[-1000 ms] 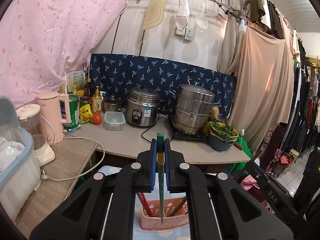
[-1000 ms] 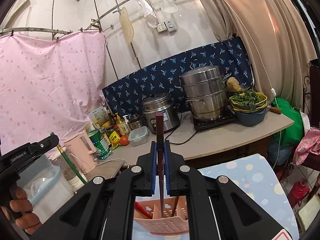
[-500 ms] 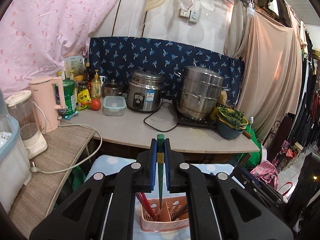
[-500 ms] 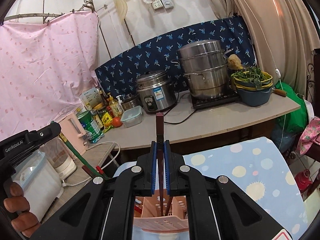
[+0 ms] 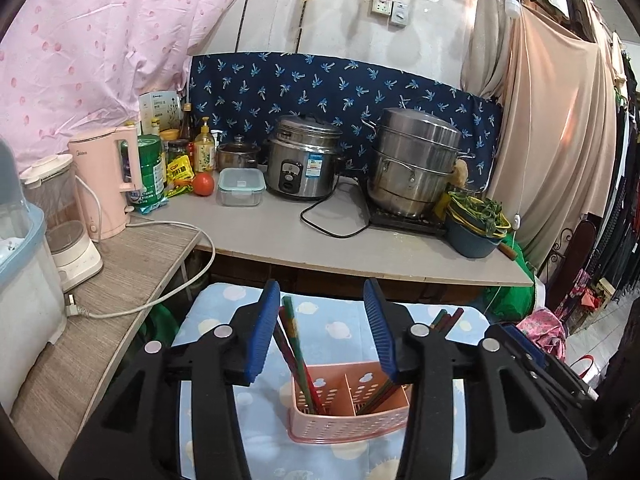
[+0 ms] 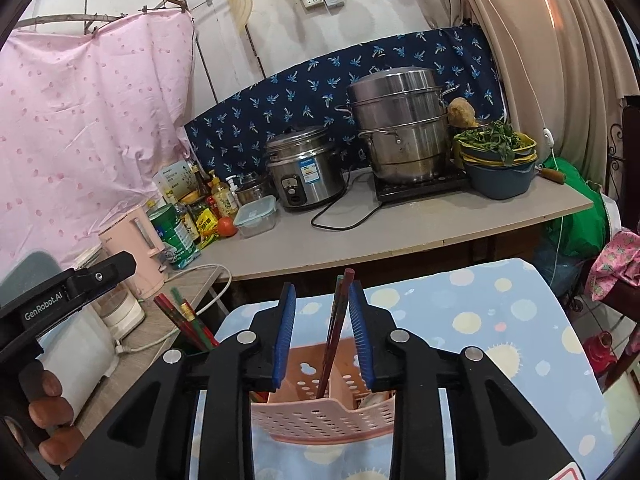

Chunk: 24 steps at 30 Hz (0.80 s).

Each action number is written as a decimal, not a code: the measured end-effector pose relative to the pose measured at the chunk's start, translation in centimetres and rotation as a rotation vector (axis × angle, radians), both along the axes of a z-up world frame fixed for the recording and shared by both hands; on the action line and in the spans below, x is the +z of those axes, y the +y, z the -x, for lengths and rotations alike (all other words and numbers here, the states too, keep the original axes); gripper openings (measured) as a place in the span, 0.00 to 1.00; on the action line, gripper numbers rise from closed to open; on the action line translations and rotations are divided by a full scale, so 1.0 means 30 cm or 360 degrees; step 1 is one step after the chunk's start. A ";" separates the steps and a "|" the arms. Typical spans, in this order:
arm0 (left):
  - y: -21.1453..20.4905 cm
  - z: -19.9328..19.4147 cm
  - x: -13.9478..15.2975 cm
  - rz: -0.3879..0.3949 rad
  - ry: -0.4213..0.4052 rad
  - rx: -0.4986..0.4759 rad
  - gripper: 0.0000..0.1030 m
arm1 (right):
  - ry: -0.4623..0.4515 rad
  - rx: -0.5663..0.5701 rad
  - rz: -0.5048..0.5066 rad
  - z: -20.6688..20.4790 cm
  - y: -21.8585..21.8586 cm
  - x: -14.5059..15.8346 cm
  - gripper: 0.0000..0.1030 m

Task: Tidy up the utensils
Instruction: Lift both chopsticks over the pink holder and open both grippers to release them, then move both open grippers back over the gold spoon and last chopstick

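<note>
A pink perforated utensil holder (image 5: 352, 408) stands on a blue dotted cloth; it also shows in the right wrist view (image 6: 320, 408). My left gripper (image 5: 322, 332) is open above it, holding nothing. Red and green chopsticks (image 5: 294, 350) lean in the holder's left compartment, dark ones (image 5: 444, 320) at its right. My right gripper (image 6: 322, 334) is open around dark red chopsticks (image 6: 336, 328) that stand in the holder, not clamped. The left gripper's body (image 6: 68, 292) and the hand show at the left of the right wrist view.
A counter (image 5: 280, 236) behind holds a rice cooker (image 5: 304, 160), a steel steamer pot (image 5: 416, 168), a bowl of greens (image 5: 474, 220), a food box, a tomato and bottles. A pink kettle (image 5: 108, 184) and white appliances stand on the left shelf. Clothes hang at right.
Both grippers have opened. The green chopstick left the left gripper and the dark red one left the right gripper; both now stand in the holder. Both grippers came lower, toward the holder.
</note>
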<state>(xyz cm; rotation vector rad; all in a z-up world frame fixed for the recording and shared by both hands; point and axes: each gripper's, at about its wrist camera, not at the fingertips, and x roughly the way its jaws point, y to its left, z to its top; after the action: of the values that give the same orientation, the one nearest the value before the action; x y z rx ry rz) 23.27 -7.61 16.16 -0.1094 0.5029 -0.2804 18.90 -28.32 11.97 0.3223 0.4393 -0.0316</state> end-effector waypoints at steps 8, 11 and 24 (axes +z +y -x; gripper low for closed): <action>-0.018 0.074 -0.030 -0.0108 0.0006 0.0019 0.49 | 0.0017 0.0055 0.0018 0.097 0.049 -0.006 0.30; -0.022 0.102 -0.052 -0.0143 0.0034 0.0019 0.49 | 0.0039 0.0063 -0.0003 0.142 0.054 -0.026 0.32; 0.004 0.260 -0.206 -0.0195 0.0199 0.0011 0.49 | 0.0164 0.0070 0.0020 0.383 0.097 -0.166 0.32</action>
<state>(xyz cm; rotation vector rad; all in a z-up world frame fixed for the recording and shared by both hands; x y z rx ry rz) 15.48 -7.49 9.97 -0.0095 0.6422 -0.2360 7.41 -25.43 6.97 0.2995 0.5477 -0.0083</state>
